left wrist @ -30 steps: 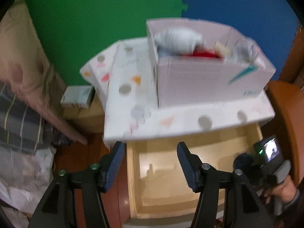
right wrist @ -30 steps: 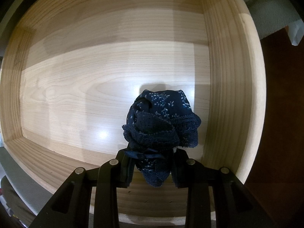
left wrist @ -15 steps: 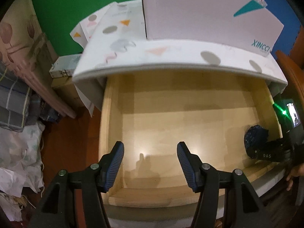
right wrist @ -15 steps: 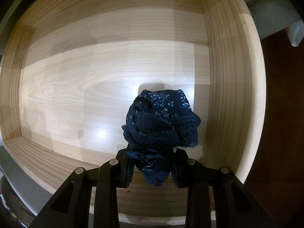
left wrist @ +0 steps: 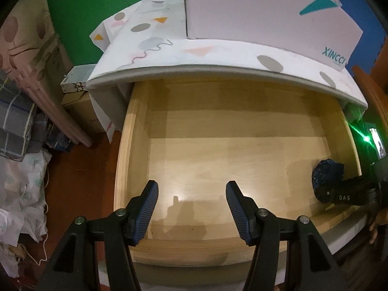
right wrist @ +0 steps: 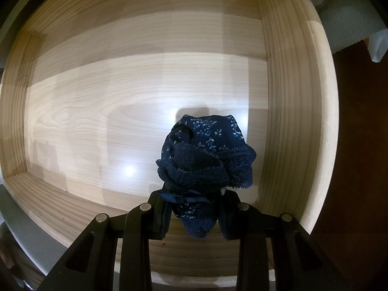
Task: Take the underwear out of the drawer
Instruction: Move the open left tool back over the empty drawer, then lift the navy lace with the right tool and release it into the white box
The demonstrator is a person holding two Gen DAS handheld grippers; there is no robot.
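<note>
Left wrist view: the left hand-held gripper point(left wrist: 191, 208) hangs over the open wooden drawer point(left wrist: 131, 150), its blue-padded jaws apart with only bare drawer floor between them. At about three o'clock from it, near the drawer's right wall, a bundle of dark blue underwear point(left wrist: 327, 172) sits bunched against the black right hand-held gripper point(left wrist: 325, 192). Above the drawer, at twelve o'clock, a white box point(left wrist: 266, 12) stands on a patterned table point(left wrist: 218, 53)

Right wrist view: looking steeply down into the drawer point(right wrist: 291, 97), the right hand-held gripper point(right wrist: 194, 208) has its jaws drawn together and clamped on the lower end of the underwear point(right wrist: 206, 155), a floral navy piece with lace trim. The cloth bunches up from the jaws toward twelve o'clock, its long axis running roughly along the fingers, close to the drawer's right wall at three o'clock. The right hand is plainly the nearer one and already has the garment; the coming move looks like a straight lift clear of the drawer walls, the loose lace edge being the part most likely to drag
</note>
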